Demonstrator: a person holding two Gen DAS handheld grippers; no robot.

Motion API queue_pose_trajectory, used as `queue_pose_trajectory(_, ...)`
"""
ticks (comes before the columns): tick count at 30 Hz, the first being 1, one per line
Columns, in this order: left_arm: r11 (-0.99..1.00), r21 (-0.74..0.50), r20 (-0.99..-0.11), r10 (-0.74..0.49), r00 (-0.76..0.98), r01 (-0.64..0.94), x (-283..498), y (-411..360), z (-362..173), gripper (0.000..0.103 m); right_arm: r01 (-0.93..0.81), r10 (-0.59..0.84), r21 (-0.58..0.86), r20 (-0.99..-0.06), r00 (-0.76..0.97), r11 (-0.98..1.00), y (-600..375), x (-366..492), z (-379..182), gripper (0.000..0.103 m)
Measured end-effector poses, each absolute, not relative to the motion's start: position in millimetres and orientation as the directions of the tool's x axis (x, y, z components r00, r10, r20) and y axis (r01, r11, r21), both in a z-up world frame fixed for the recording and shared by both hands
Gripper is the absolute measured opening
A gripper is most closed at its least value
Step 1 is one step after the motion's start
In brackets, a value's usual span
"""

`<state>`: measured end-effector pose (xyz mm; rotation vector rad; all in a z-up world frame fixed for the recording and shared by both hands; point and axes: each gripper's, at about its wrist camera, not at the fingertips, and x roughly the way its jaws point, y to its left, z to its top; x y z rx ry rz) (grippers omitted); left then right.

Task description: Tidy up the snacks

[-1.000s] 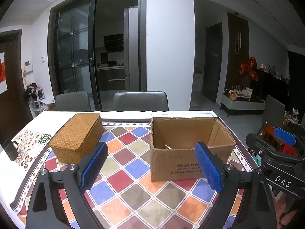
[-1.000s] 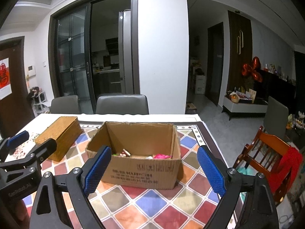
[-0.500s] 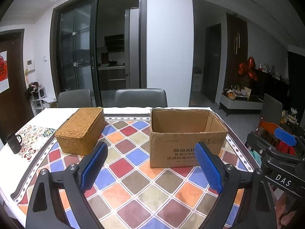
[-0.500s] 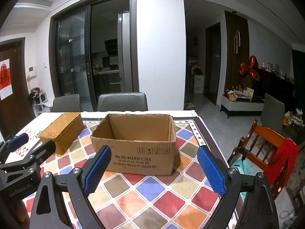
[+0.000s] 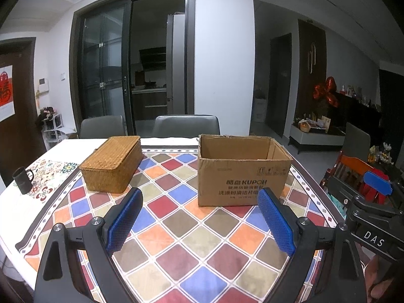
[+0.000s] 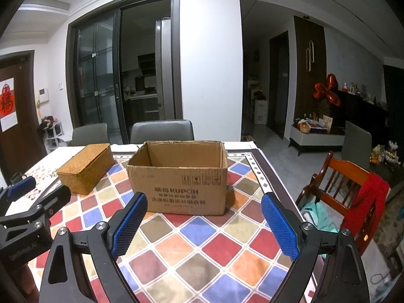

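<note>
Hovering low in the frame, the left gripper is spread wide, its 2 blue pads far apart and holding nothing. Right gripper: same posture, wide open, nothing between its pads. Both sit above the checkered tablecloth.

Carton stands upright at centre right of the left view, top open, printed side facing the camera; its contents cannot be seen from this angle. In the right view the carton sits dead centre, beyond the pads, apart from them.

Wicker box lies left of centre in the left view, lid shut, set apart from the carton with bare cloth between. Right view shows it at mid left.

Dark mug stands at the far left edge on the patterned cloth.

2 grey chairs stand behind the table. Wooden chair with red cloth at lower right of the right view.
</note>
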<state>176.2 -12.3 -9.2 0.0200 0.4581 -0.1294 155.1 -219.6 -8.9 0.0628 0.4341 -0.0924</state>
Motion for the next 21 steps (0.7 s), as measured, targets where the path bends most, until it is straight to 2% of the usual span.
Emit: queue_pose_trajectory(21, 0.989, -0.044, -0.467, -0.145, 0.872, 0.141, 89.6, -2.4, -24.0, 0.093, 0.144, -0.111, 0.049, -0.423, 0.900, 0.988, -216.0, 58.3, -20.7, 0.092)
